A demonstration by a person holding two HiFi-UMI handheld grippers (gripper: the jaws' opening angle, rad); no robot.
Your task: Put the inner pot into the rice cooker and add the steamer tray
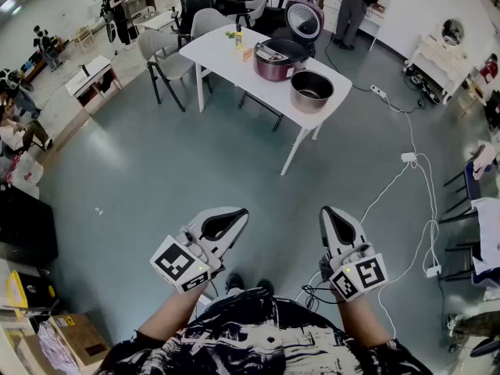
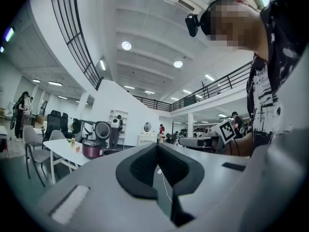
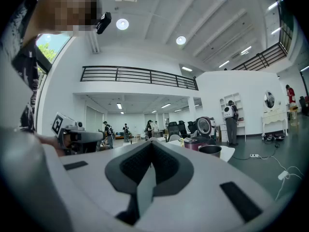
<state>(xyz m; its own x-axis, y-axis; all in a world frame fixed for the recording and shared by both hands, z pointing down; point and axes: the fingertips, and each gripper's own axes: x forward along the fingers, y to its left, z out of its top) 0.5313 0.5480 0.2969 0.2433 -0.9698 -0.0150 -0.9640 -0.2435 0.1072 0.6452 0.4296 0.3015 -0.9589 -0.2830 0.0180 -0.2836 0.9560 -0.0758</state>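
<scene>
A maroon rice cooker (image 1: 279, 58) with its lid raised stands on a white table (image 1: 219, 53) far ahead of me. The dark metal inner pot (image 1: 312, 91) sits on the table's near corner, just right of the cooker. No steamer tray can be made out. My left gripper (image 1: 233, 216) and right gripper (image 1: 330, 213) are held side by side close to my body, well short of the table, both shut and empty. In the left gripper view the cooker (image 2: 91, 148) is small and distant; in the right gripper view the cooker (image 3: 193, 142) and pot (image 3: 210, 150) show beyond the jaws.
Grey chairs (image 1: 160, 57) stand by the table's left side. A white cable and power strip (image 1: 409, 157) trail over the floor to the right. Cardboard boxes (image 1: 70, 338) lie at my lower left. People stand at the room's far end, one (image 1: 115, 8) at the left.
</scene>
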